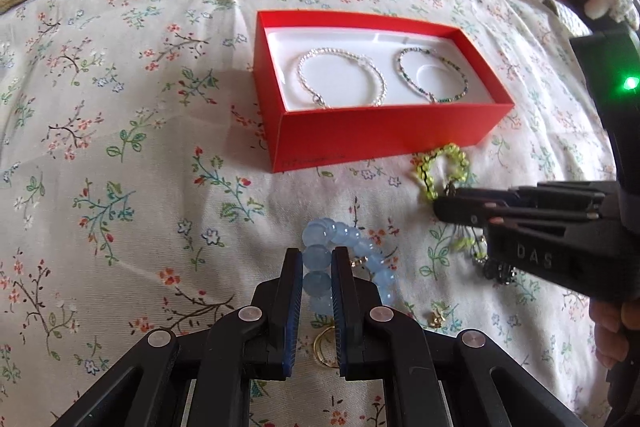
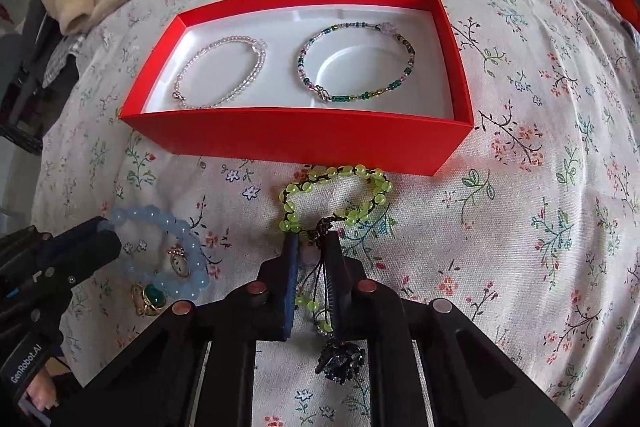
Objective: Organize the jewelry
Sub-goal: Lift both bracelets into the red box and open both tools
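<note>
Pinching the blue bracelet (image 1: 340, 259) between its fingers, the left tool (image 1: 316, 259) sits low on the bed (image 1: 120, 87), in front of the red box (image 1: 380, 131). The right tool (image 2: 312, 247) grips the green bracelet (image 2: 336, 195) at its dark cord, just in front of the box's near wall. Inside the box lie a clear bracelet (image 2: 220, 75) and a teal one (image 2: 356, 63). Two rings (image 2: 150, 297), possibly, lie by the blue bracelet.
</note>
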